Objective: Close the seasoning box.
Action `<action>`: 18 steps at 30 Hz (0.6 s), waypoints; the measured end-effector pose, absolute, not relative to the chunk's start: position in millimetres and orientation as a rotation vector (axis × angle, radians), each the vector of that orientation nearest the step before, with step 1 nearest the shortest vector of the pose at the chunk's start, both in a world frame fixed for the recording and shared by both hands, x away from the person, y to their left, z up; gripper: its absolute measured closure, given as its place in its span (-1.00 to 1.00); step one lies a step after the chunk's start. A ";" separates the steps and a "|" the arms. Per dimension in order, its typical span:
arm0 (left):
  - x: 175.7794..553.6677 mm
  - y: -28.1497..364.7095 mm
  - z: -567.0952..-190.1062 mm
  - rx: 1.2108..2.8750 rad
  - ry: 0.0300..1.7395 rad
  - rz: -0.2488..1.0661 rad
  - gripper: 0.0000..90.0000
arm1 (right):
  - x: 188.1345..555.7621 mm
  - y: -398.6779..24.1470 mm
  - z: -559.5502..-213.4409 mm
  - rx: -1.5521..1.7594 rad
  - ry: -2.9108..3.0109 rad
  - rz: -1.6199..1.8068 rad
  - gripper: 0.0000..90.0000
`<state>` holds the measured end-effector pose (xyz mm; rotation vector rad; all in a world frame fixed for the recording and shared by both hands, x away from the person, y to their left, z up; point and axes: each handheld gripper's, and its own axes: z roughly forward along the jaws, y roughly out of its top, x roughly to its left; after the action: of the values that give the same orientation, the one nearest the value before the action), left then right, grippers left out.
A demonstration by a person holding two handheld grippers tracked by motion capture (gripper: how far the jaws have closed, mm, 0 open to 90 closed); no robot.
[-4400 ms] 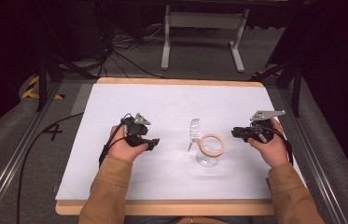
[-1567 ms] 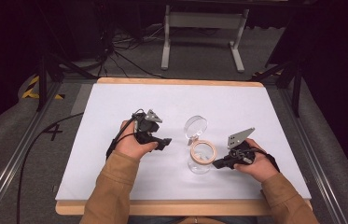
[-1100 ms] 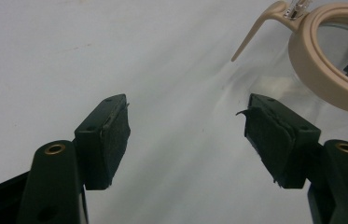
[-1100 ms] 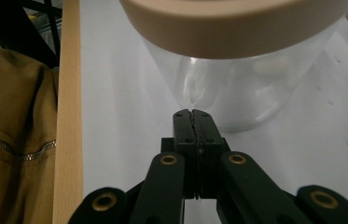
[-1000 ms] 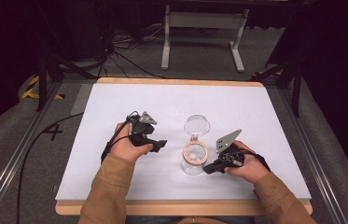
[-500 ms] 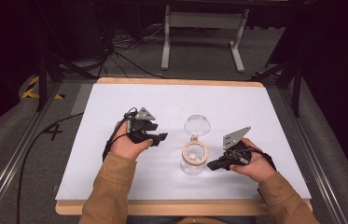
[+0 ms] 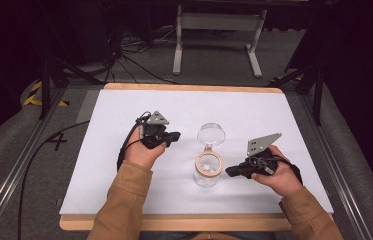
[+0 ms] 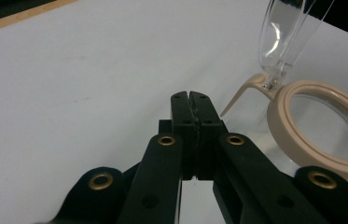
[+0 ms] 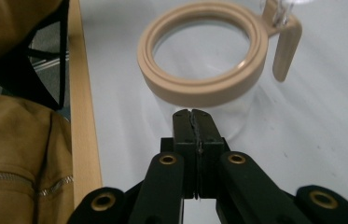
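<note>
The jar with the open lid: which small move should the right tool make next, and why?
Probably open its jaws. The right tool points at the clear jar just below its beige rim, but its jaws are pressed together on nothing, so it cannot take hold yet. The clear lid stands swung open. The left tool, also shut, waits apart from the jar.

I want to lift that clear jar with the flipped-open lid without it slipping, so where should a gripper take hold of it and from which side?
Probably the tan rim of the jar: a firm ring, unlike the smooth clear wall. One jaw inside the mouth, one outside. Come from the right gripper side, away from the hinged lid standing at the far edge. Both grippers are shut, so open first.
</note>
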<state>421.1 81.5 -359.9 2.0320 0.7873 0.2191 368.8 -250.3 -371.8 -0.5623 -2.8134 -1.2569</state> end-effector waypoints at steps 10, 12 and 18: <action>427.8 62.9 -360.4 1.979 0.759 0.239 1.00 | 360.1 -243.4 -360.1 -0.670 -2.777 -1.462 1.00; 428.0 59.6 -361.3 1.963 0.760 0.239 1.00 | 360.7 -242.9 -360.5 -0.709 -2.757 -1.509 1.00; 429.2 54.4 -362.9 1.973 0.728 0.232 1.00 | 365.1 -243.6 -357.7 -0.795 -2.716 -1.607 1.00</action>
<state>429.2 54.4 -362.9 1.9726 0.7284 0.2318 365.1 -243.6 -357.7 -0.7953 -2.7163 -1.6067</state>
